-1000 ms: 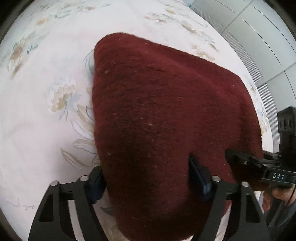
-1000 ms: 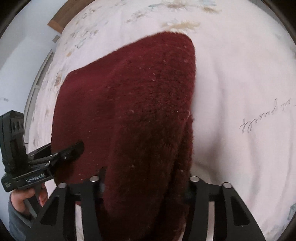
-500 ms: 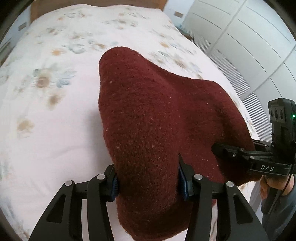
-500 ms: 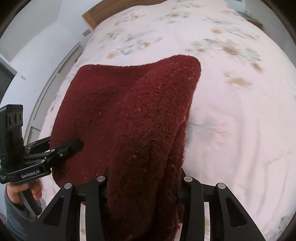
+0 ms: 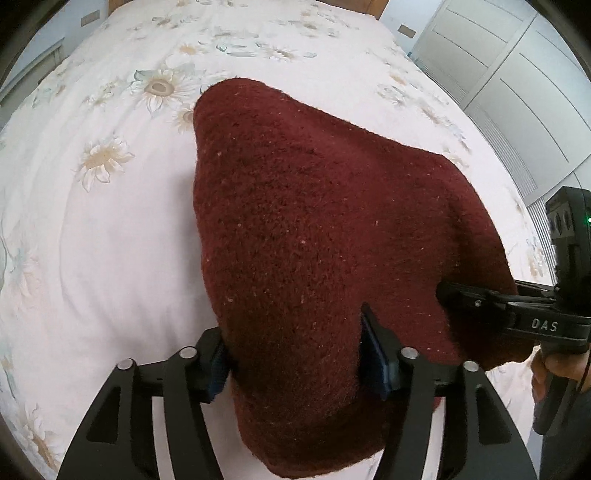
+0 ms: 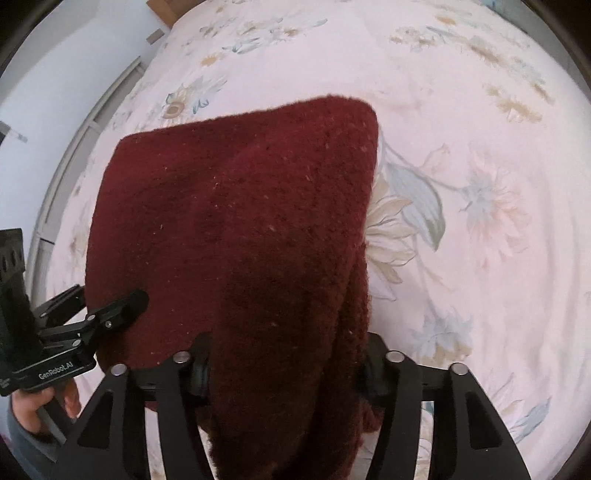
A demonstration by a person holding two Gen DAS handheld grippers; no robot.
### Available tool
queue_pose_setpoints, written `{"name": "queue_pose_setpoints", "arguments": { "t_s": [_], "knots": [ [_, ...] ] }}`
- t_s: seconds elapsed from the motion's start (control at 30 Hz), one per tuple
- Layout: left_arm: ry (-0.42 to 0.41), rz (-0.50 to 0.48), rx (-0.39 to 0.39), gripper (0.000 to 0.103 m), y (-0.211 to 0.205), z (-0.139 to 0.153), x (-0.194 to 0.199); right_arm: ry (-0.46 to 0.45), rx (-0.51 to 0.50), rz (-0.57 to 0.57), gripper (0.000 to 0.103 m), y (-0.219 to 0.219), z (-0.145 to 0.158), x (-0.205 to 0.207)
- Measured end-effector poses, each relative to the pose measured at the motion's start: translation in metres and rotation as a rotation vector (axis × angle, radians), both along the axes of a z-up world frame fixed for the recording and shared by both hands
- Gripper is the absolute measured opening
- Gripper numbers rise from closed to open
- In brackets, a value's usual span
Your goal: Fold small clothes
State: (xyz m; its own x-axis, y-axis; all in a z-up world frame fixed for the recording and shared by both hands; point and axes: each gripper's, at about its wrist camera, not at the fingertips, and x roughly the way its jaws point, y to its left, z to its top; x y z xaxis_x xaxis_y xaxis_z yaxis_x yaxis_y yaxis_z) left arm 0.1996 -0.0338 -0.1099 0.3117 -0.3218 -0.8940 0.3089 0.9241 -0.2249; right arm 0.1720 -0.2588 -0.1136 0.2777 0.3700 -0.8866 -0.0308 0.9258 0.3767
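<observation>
Your left hand-held gripper (image 5: 295, 354) is closed on a bunched edge of the dark red fuzzy knitted garment (image 5: 325, 229), and your right hand-held gripper (image 6: 284, 365) is pinching the matching edge, seen off to the right of the left one. The knit is lifted at your end and stretches forward from both sets of fingers, its far part draped over the bed with the white floral cover (image 5: 110, 229).

To fold it well, I'd judge you should carry both held corners forward together, level with each other, so the near edge lands square on the far edge. Keep the cloth taut between the hand-held grippers; this thick fabric will likely sag in the middle otherwise. Let go only once it lies flat.

The garment's long axis seems to run across, from one hand-held gripper to the other, with its far corners pointing ahead towards the headboard (image 5: 122, 3).
</observation>
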Motion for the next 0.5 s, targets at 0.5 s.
{"name": "queue_pose_setpoints", "arguments": {
  "t_s": [0.5],
  "knots": [
    [-0.014,0.051,0.069,0.102,0.009,0.032,-0.012,-0.111,-0.137,-0.019,0.102,-0.008,0.030,-0.017]
  ]
}}
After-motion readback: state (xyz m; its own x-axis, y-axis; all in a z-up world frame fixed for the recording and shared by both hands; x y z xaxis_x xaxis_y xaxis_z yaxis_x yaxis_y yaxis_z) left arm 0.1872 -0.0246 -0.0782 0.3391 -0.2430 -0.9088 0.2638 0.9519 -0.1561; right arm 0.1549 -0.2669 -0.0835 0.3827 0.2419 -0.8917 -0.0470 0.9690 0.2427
